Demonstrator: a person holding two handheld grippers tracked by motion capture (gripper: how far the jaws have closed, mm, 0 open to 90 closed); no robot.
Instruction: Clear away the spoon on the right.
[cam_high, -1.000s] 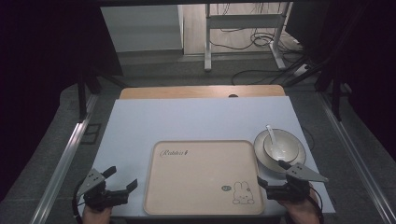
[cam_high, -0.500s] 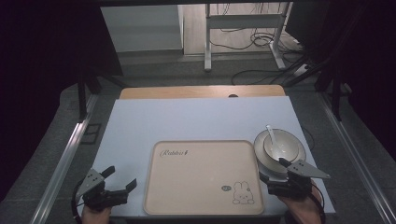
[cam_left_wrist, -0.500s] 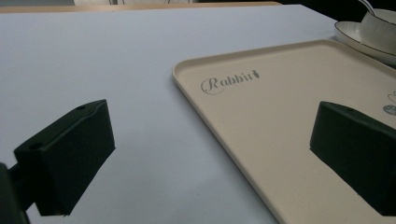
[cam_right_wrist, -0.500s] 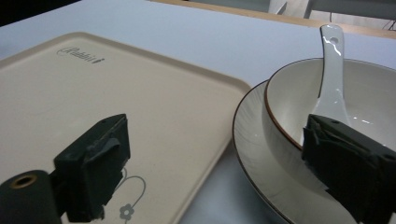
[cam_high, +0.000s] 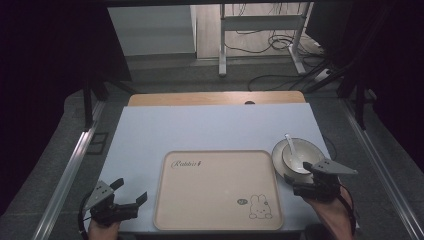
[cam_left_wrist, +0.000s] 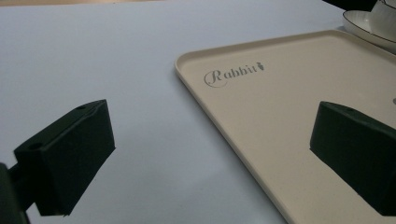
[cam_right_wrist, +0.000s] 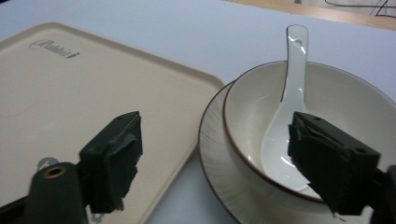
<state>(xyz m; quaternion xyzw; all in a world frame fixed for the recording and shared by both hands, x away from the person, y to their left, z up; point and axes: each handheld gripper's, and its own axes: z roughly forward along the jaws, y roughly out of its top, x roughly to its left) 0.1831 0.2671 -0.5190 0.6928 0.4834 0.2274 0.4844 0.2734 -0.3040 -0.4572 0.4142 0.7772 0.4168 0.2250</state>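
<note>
- Since a second ago, the right claw (cam_high: 301, 184) at the lower right of the high view has drawn slightly back from the bowl (cam_right_wrist: 322, 135), its jaws closing partway with only the bowl's near rim between them.
- Risk: closing on that rim could tip the bowl off its plate (cam_right_wrist: 219, 172) or flick the spoon (cam_right_wrist: 289, 107) out.
- Right claw: released, pads touching nothing.
- Left claw (cam_high: 134, 196), lower left: wide, empty, beside the tray (cam_high: 220, 190) on the table (cam_high: 210, 130).

Glossy ceramic bowl (cam_right_wrist: 327, 121) and spoon (cam_right_wrist: 287, 116); matt smooth plastic tray (cam_high: 220, 192); matt pale tabletop (cam_high: 200, 130).
</note>
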